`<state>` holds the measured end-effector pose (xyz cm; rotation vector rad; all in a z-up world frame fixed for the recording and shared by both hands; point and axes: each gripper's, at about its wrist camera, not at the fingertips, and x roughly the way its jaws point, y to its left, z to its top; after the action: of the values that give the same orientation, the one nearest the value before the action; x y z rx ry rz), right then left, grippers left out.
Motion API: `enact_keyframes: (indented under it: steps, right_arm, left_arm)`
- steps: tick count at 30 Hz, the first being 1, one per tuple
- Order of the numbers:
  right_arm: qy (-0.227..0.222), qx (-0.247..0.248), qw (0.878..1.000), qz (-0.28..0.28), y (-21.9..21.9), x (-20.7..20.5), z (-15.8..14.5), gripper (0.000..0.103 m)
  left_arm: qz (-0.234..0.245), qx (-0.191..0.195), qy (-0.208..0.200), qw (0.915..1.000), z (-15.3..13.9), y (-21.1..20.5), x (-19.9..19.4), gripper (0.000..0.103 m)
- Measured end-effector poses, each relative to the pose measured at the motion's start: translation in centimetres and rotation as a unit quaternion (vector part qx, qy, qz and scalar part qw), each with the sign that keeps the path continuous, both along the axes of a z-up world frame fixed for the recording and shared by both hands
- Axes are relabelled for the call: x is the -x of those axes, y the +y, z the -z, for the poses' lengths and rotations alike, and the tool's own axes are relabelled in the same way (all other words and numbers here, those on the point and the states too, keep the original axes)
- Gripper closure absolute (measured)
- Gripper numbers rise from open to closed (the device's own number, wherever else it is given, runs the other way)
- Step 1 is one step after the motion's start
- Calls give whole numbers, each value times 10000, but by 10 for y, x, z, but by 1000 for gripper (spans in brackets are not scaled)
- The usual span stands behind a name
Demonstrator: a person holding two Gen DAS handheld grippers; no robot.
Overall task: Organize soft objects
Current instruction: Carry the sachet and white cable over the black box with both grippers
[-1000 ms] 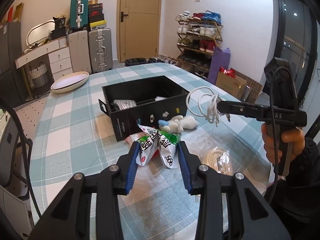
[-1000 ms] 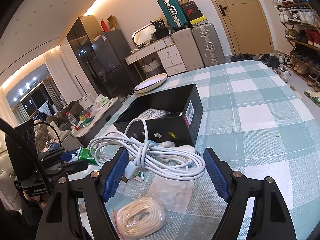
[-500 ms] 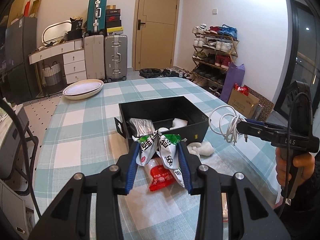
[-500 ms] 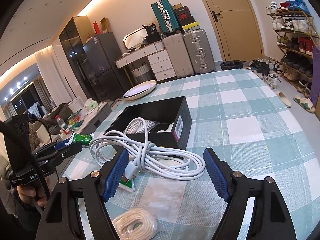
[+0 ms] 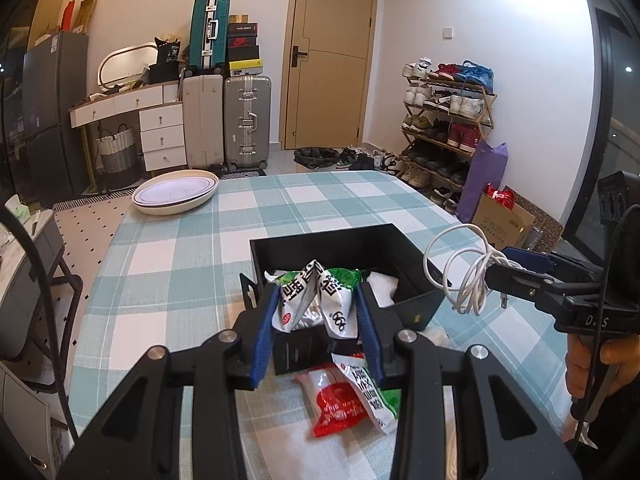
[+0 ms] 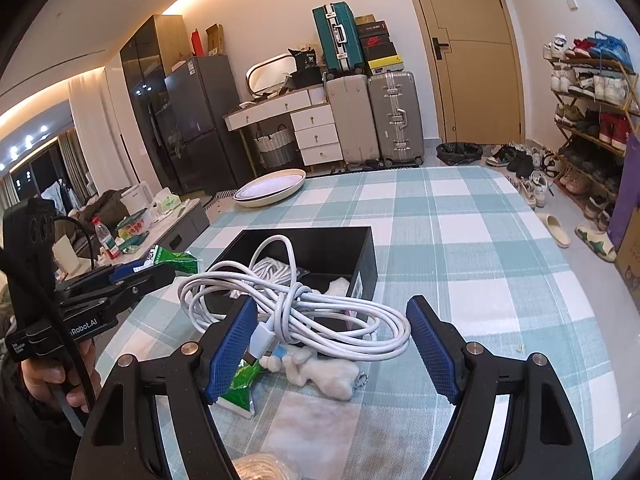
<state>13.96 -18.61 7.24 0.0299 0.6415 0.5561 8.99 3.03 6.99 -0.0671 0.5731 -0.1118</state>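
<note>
The checked table (image 5: 172,264) carries the black box (image 5: 340,240), which sits near its middle, open side up. Over the last second I have brought both tools in from the near edge, and the box now fills much more of the left wrist view than it did; a second ago it lay well ahead of my snack packet.

In my left gripper (image 5: 318,320) the pads are clamped on the green and white snack packet (image 5: 316,300), which now hangs over the near wall of the box, not yet inside it by my judgement. A rope coil (image 6: 276,270) and something white already lie in the box.

My right gripper (image 6: 332,344) carries the white cable bundle (image 6: 296,308). Its jaws stand wide, and the bundle rests against the left pad; whether it is truly pinched I cannot tell from here. The bundle hovers at the near right corner of the box.

Left behind on the table, near me, are a red and green packet (image 5: 352,396), a small plush toy (image 6: 320,368) and a bagged rope coil (image 6: 260,468) at the lower edge. So two items are close to being stowed, and three appear to remain.
</note>
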Motion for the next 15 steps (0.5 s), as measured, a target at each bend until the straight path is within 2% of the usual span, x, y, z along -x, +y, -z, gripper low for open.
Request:
enact_keyframes:
  steps: [15]
  right_arm:
    - [-5, 306, 9995, -98, 26, -32, -3, 25]
  left_arm:
    - [-70, -79, 130, 9999, 10, -6, -38, 66]
